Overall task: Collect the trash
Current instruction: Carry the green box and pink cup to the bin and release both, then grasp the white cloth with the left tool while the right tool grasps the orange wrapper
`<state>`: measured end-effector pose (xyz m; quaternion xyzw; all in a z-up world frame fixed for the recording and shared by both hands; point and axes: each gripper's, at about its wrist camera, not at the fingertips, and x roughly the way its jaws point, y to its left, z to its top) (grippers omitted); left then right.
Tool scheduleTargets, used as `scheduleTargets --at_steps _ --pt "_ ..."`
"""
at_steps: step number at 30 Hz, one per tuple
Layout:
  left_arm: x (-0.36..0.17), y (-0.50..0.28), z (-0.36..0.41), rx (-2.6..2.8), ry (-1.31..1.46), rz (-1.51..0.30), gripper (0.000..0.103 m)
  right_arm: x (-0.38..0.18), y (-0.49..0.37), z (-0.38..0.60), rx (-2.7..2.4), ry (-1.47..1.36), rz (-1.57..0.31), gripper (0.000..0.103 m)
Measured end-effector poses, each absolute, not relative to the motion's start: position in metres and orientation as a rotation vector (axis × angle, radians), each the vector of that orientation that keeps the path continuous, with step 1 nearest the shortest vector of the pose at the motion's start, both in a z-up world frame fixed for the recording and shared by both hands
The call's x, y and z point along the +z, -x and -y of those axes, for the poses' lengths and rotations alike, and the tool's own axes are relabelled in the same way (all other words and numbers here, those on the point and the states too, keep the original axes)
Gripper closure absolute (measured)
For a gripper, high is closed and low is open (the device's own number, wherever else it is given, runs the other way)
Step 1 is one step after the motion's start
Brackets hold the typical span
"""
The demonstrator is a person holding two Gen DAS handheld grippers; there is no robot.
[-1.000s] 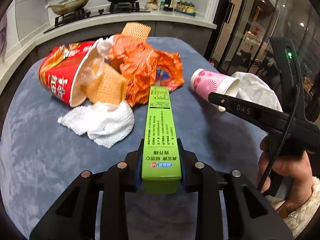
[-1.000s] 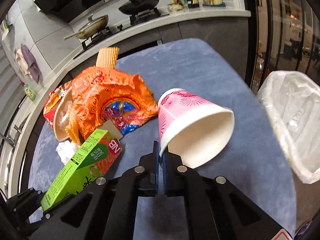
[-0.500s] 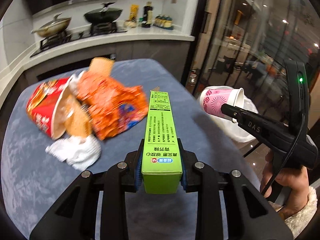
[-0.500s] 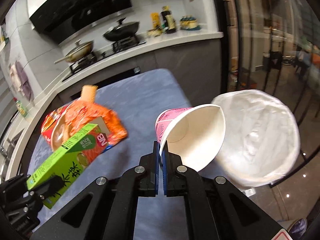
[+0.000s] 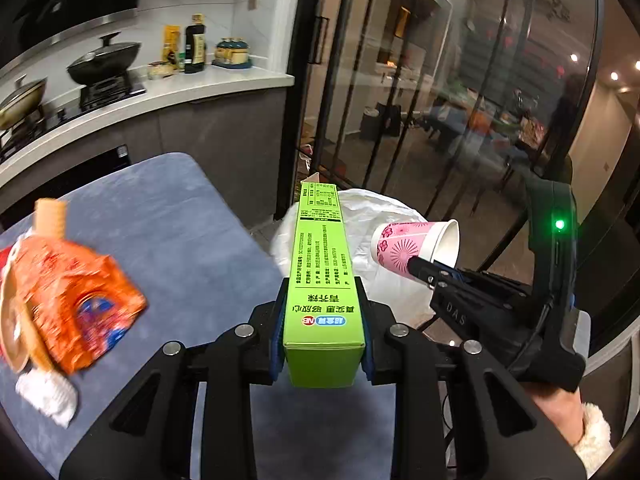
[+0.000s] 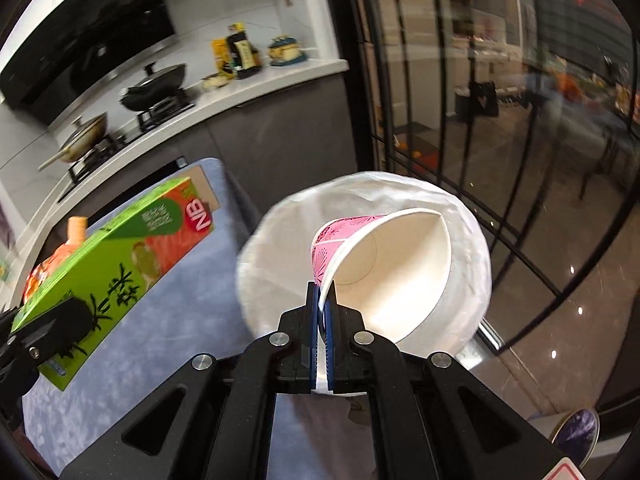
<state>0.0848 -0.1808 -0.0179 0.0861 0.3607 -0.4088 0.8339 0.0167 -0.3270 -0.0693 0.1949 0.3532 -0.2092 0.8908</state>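
My left gripper is shut on a long green carton, held level with its far end over the white-lined trash bin. The carton also shows in the right wrist view. My right gripper is shut on the rim of a pink paper cup, held on its side above the bin's white bag. The cup and right gripper show at right in the left wrist view.
On the blue-grey table lie an orange snack bag, a wafer, a noodle cup and a white tissue. A kitchen counter with pans runs behind. Glass doors stand right of the bin.
Both grippers swung right, away from the trash pile, carrying the carton and the cup off the table to above the bin.
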Motion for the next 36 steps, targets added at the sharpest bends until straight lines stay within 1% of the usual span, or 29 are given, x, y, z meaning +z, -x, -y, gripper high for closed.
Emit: scheduleTargets --at_steps 7,9,13,14,15,17,18,19,20,22,24,26,27,28,33,36 --pt "-0.035 -0.098 0.226 -0.895 -0.193 -0.813 0.076 -0.087 -0.017 0.351 -0.465 -0.442 -0.758 0.099" --pt "-0.037 -0.102 0.232 -0.903 -0.181 -0.832 0.075 -0.089 -0.017 0.354 -0.476 -0.450 -0.758 0.094" --pt "-0.041 -0.107 0.241 -0.908 -0.190 -0.835 0.075 -0.088 -0.015 0.356 -0.490 -0.448 -0.746 0.093" --pt "-0.041 -0.107 0.244 -0.905 -0.196 -0.829 0.075 -0.087 -0.015 0.356 -0.493 -0.444 -0.741 0.092" --pt "-0.040 -0.105 0.242 -0.900 -0.194 -0.822 0.074 -0.087 -0.015 0.356 -0.497 -0.443 -0.739 0.088" --pt "-0.041 -0.107 0.243 -0.885 -0.193 -0.816 0.067 -0.086 -0.014 0.356 -0.507 -0.443 -0.731 0.082" --pt "-0.041 -0.108 0.242 -0.880 -0.191 -0.818 0.058 -0.085 -0.013 0.355 -0.510 -0.444 -0.726 0.079" --pt "-0.041 -0.109 0.240 -0.872 -0.179 -0.817 0.054 -0.084 -0.012 0.355 -0.514 -0.445 -0.719 0.077" --pt "-0.040 -0.110 0.239 -0.867 -0.174 -0.816 0.052 -0.082 -0.011 0.354 -0.517 -0.445 -0.712 0.075" --pt "-0.040 -0.112 0.235 -0.852 -0.165 -0.817 0.046 -0.079 -0.009 0.353 -0.519 -0.443 -0.704 0.072" --pt "-0.038 -0.114 0.228 -0.832 -0.148 -0.808 0.044 -0.075 -0.008 0.350 -0.524 -0.432 -0.694 0.066" --pt "-0.036 -0.117 0.222 -0.818 -0.133 -0.809 0.042 -0.070 -0.008 0.348 -0.524 -0.423 -0.684 0.063" --pt "-0.035 -0.118 0.218 -0.810 -0.125 -0.809 0.039 -0.067 -0.007 0.345 -0.523 -0.418 -0.676 0.061" --pt "-0.033 -0.119 0.214 -0.799 -0.115 -0.807 0.038 -0.065 -0.007 0.343 -0.522 -0.415 -0.671 0.060" --pt "-0.024 -0.123 0.190 -0.753 -0.079 -0.789 0.038 -0.052 -0.007 0.329 -0.502 -0.395 -0.647 0.053" --pt "-0.019 -0.125 0.173 -0.725 -0.051 -0.785 0.034 -0.044 -0.008 0.317 -0.489 -0.373 -0.632 0.050"
